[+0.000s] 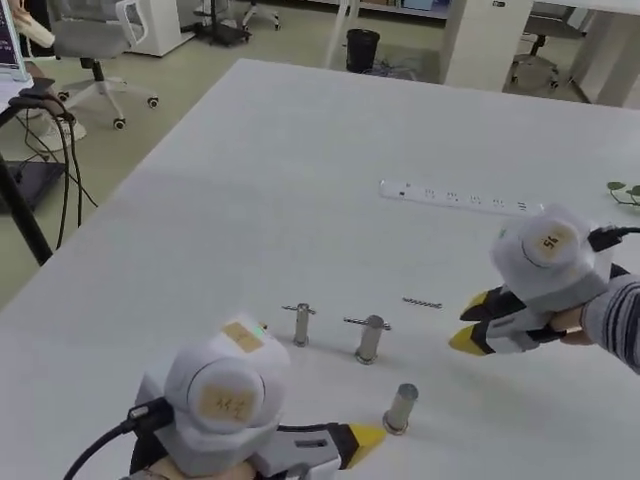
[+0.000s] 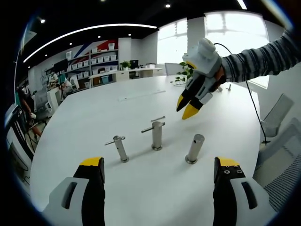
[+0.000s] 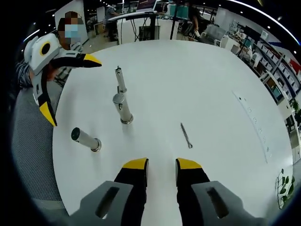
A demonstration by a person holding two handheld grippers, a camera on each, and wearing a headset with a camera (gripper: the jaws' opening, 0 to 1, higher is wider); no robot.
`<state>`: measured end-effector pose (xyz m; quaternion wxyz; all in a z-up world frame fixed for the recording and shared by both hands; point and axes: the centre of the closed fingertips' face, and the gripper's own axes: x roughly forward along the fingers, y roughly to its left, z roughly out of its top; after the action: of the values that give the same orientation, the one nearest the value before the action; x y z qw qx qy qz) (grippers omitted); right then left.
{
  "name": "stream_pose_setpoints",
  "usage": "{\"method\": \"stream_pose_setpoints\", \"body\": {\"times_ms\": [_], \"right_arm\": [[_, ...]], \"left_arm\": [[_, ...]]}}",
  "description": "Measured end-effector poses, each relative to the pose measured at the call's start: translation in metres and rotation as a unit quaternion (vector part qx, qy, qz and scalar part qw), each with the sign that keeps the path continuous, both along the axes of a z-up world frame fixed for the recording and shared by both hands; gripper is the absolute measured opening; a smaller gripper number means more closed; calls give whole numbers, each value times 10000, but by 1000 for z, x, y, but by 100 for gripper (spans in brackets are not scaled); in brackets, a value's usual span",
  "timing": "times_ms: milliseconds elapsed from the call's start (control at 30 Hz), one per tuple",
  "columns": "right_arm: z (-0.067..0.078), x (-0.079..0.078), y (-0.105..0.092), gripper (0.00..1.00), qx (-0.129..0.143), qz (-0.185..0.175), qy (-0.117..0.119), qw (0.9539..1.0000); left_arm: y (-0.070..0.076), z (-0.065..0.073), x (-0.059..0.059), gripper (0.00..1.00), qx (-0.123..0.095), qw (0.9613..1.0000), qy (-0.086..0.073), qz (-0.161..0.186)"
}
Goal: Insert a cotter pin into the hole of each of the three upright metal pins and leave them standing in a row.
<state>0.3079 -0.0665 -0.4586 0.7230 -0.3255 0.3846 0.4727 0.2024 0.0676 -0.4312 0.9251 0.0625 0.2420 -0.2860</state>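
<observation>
Three upright metal pins stand on the white table [image 1: 300, 180]. The far-left pin [image 1: 301, 325] [image 2: 120, 148] and the middle pin [image 1: 370, 338] [image 2: 156, 135] each carry a cotter pin through the top. The nearest pin [image 1: 401, 408] [image 2: 194, 149] [image 3: 85, 139] has none. A loose cotter pin [image 1: 422, 303] [image 3: 186, 135] lies flat beyond them. My left gripper [image 1: 340, 440] [image 2: 160, 162] is wide open and empty, just short of the pins. My right gripper [image 1: 472, 320] [image 3: 162, 165] hovers right of the loose cotter pin, jaws narrowly open and empty.
A white power strip [image 1: 455, 197] lies across the table behind the work. A small plant [image 1: 625, 190] sits at the right edge. Office chairs and a stand with cables [image 1: 40, 130] are on the floor to the left.
</observation>
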Motion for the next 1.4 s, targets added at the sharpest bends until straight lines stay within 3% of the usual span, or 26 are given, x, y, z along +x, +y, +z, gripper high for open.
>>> {"method": "stream_pose_setpoints", "body": {"times_ms": [233, 700, 1400], "right_arm": [[-12, 20, 4, 17, -128, -12, 134, 9998], [-27, 44, 13, 14, -284, 113, 211, 9993], [-35, 48, 18, 0, -439, 304, 385, 9978]], "left_arm": [[0, -3, 0, 95, -39, 10000, 81, 16], [-3, -9, -3, 93, -50, 9998, 202, -47], [-6, -9, -5, 92, -71, 9996, 228, -137]]}}
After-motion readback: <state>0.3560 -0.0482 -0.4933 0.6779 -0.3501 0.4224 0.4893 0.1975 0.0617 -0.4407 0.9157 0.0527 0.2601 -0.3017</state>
